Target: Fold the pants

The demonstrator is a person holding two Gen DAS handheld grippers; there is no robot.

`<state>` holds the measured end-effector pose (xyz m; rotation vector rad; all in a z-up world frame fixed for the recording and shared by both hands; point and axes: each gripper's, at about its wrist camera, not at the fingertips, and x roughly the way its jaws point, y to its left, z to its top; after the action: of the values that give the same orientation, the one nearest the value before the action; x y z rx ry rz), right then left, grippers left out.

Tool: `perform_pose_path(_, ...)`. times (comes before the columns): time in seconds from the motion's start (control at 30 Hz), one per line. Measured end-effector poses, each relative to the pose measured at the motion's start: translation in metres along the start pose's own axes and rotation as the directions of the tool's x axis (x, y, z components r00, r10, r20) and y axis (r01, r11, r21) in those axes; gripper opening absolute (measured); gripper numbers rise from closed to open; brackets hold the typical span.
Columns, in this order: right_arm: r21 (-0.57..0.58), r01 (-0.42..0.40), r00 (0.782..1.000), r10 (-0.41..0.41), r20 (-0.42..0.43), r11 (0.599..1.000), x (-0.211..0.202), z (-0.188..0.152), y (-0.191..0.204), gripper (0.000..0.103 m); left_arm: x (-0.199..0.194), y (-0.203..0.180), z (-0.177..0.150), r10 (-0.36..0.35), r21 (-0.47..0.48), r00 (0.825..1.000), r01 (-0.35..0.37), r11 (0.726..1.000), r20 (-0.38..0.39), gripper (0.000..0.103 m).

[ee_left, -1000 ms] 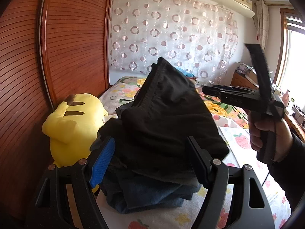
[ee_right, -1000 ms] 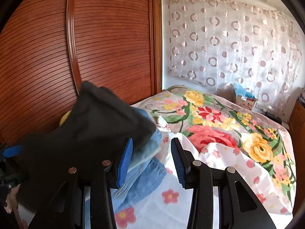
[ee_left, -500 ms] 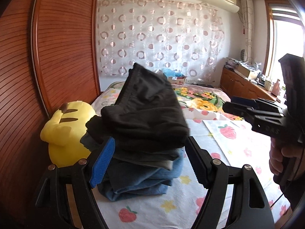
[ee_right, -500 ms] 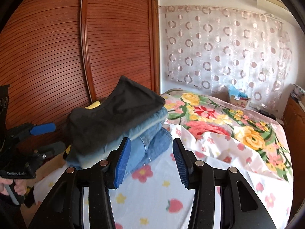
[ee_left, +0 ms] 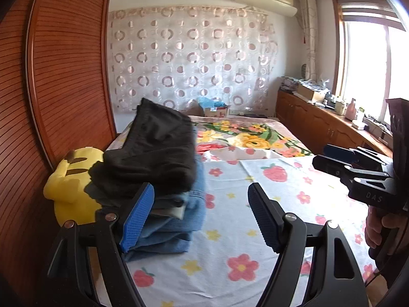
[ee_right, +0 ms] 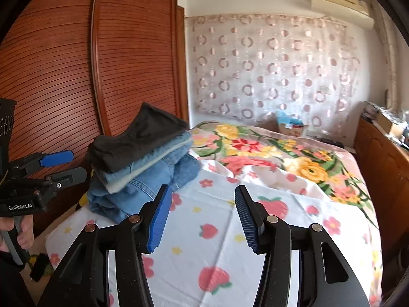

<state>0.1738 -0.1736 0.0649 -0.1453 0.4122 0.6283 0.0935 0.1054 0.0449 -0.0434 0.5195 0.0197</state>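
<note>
The folded black pants (ee_left: 150, 153) lie on top of a stack of folded jeans (ee_right: 143, 181) at the left edge of the bed (ee_left: 255, 230), near its front corner. A yellow plush toy (ee_left: 69, 186) sits just beside the stack. The left gripper (ee_left: 200, 217) is spread wide and holds nothing; the stack lies ahead and to its left. The right gripper (ee_right: 202, 220) is likewise wide and unloaded, with the stack ahead-left, apart from both.

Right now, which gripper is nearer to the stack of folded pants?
Left. The left gripper hangs open beside the stack of folded pants, one jaw overlapping its edge in view. The right gripper, also open, sits farther out over the sheet.
</note>
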Motion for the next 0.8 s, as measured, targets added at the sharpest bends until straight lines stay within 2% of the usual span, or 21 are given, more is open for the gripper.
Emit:
perform_pose_path(0.33,0.047,0.074,0.997,-0.074,0.012,0.996,-0.048,-0.021,0.012,0.063,-0.019,-0.036,-0.009,-0.081,0.018,0.997,0.08,0.997,0.009,0.079)
perform_pose_path(0.57,0.078,0.109,0.993,-0.111,0.027,0.991,-0.079,-0.031,0.018,0.068,-0.026,-0.068,-0.013,-0.163,0.048,0.987,0.163,0.985,0.001,0.079)
perform_pose_path(0.8,0.111,0.158,0.985,-0.164,0.05,0.981,-0.105,-0.039,0.027,0.074,-0.035,-0.089,-0.01,-0.186,0.075,0.983,0.186,0.98,-0.009,0.079)
